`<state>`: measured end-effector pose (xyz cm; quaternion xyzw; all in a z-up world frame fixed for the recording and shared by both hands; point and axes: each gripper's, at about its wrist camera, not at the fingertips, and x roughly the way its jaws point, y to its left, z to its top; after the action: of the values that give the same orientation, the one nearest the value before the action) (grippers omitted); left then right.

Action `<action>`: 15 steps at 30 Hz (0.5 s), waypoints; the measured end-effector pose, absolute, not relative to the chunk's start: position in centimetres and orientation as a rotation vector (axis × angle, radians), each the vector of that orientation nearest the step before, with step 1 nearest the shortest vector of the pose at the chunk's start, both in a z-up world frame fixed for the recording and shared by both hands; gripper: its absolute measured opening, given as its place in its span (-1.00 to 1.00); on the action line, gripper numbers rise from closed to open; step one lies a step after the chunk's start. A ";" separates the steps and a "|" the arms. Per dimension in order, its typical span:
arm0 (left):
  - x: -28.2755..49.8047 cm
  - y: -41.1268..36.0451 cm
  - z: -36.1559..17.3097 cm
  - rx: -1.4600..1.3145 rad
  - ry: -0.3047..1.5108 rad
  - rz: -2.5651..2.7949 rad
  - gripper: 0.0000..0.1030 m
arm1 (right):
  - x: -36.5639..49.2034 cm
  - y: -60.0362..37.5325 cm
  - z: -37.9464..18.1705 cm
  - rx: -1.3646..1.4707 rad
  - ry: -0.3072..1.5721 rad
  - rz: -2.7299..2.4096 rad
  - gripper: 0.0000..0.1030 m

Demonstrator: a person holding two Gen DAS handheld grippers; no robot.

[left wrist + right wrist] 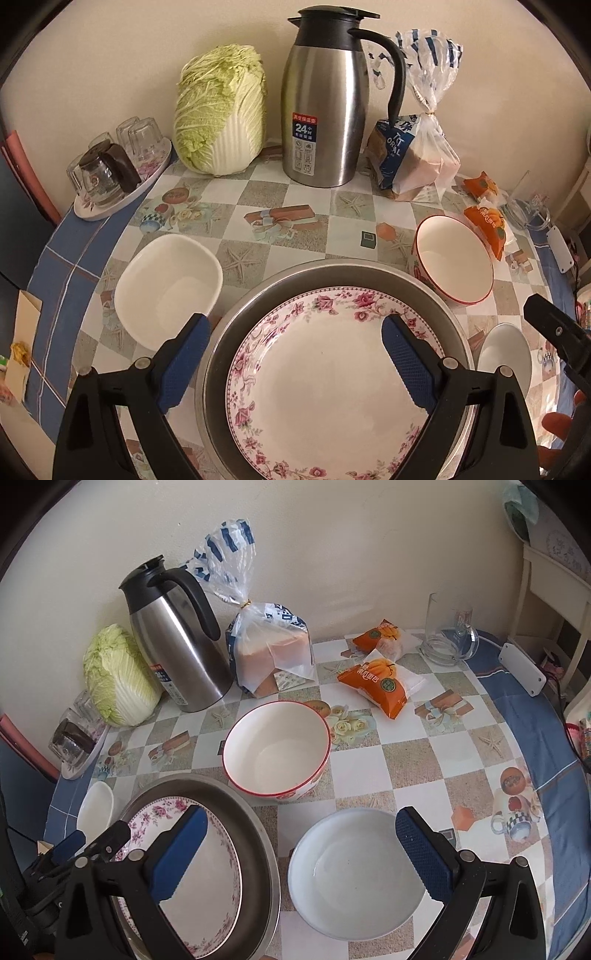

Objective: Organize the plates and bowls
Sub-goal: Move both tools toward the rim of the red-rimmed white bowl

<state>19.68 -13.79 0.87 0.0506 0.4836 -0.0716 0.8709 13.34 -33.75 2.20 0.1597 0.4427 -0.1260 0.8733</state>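
Note:
A floral-rimmed plate (325, 373) lies inside a round metal tray (332, 273); they also show in the right wrist view as plate (207, 890) and tray (221, 797). My left gripper (295, 332) is open and empty above them. A square white dish (166, 288) sits left of the tray. A red-rimmed bowl (454, 258) stands to the right, also in the right wrist view (277, 749). My right gripper (301, 830) is open and empty over a round white bowl (351, 875), which shows in the left view (506, 354).
At the back stand a napa cabbage (221, 110), a steel thermos jug (325, 99), a bread bag (417, 147), orange snack packs (376, 679) and a glass pitcher (447, 631). A tray of upturned glasses (114, 170) sits far left. A white box (521, 668) lies right.

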 end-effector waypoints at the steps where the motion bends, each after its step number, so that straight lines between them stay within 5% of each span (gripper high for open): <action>1: 19.9 -14.1 1.0 0.121 1.009 -0.153 0.83 | 13.5 -34.0 2.2 0.339 0.921 -0.262 1.00; 15: 24.0 -19.3 2.1 0.163 1.052 -0.271 0.83 | 15.8 -37.3 0.7 0.389 0.900 -0.293 1.00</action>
<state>23.96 -19.34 2.09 0.0772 0.5001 -0.1289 0.8528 15.77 -37.27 0.73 0.1860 0.4306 -0.1400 0.8720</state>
